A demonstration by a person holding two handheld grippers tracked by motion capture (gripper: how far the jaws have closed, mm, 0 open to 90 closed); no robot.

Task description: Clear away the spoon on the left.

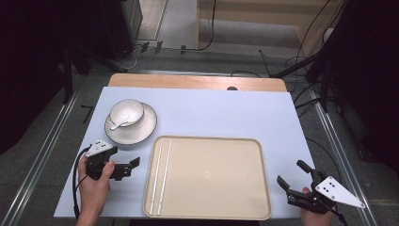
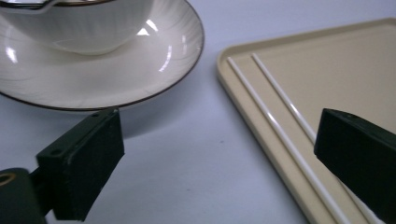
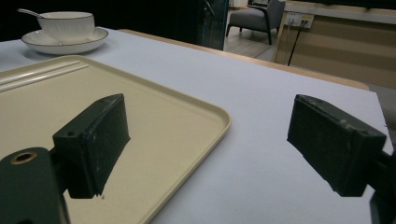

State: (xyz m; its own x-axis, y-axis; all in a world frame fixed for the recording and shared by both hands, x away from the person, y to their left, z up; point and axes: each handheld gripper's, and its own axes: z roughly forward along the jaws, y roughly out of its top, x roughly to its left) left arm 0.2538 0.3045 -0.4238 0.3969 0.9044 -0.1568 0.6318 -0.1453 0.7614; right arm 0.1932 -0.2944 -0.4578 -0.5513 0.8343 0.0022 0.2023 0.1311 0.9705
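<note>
A beige tray [image 1: 216, 174] lies near the table's front edge, with two white chopsticks [image 1: 160, 176] along its left side. Behind it on the left, a white bowl [image 1: 127, 112] with a spoon [image 1: 116, 125] stands on a dark-rimmed plate [image 1: 141, 132]. My left gripper [image 1: 131, 168] is open and empty, low between the plate [image 2: 116, 79] and the tray [image 2: 355, 56], near the chopsticks [image 2: 275, 121]. My right gripper [image 1: 290, 172] is open and empty over the table just right of the tray [image 3: 46, 107], facing the bowl [image 3: 65, 25].
A light blue mat [image 1: 221, 113] covers the table, bare behind the tray. A wooden strip [image 1: 197, 82] shows at the far edge. Cables and dark stands are on the floor beyond. A chair [image 3: 254, 18] and wooden furniture stand past the table.
</note>
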